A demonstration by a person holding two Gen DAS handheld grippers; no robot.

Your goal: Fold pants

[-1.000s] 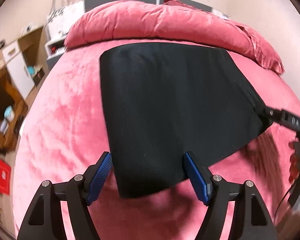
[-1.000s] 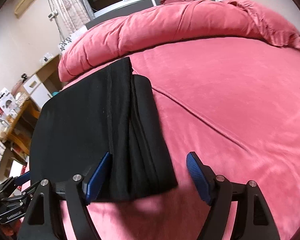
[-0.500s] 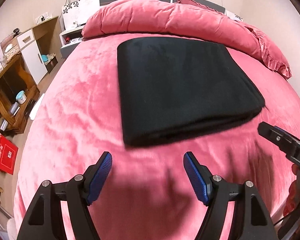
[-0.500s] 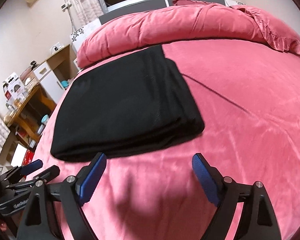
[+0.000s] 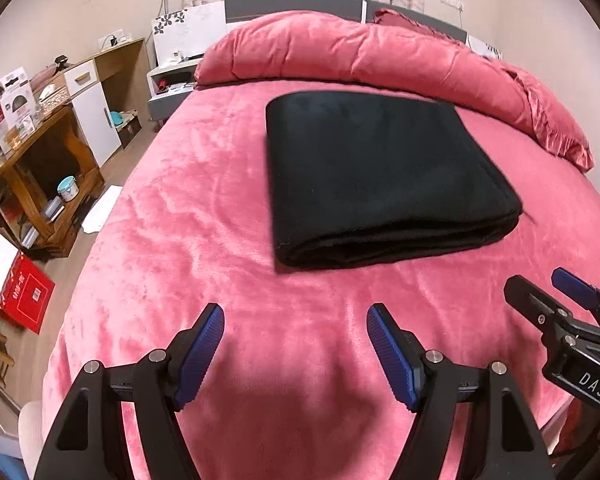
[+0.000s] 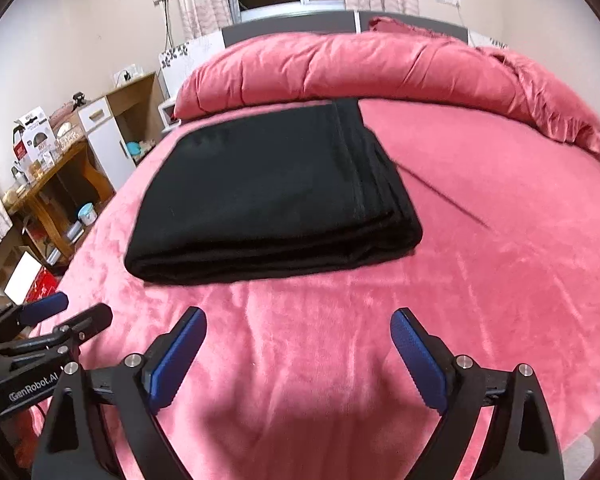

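The black pants (image 5: 380,176) lie folded into a flat rectangle on the pink bed (image 5: 204,208); in the right wrist view the pants (image 6: 268,196) show stacked layers along their right edge. My left gripper (image 5: 296,344) is open and empty, above the bed near its front, well short of the pants. My right gripper (image 6: 300,352) is open and empty too, also back from the pants. The right gripper shows at the right edge of the left wrist view (image 5: 556,304); the left gripper shows at the left edge of the right wrist view (image 6: 64,316).
A rolled pink duvet (image 5: 360,60) lies across the head of the bed behind the pants. A wooden desk (image 5: 40,168) and a cabinet (image 5: 96,112) stand left of the bed, with a red box (image 5: 24,292) on the floor.
Both grippers have let go of the pants and pulled back toward the bed's front edge. The pants now lie flat and folded, farther from both grippers.
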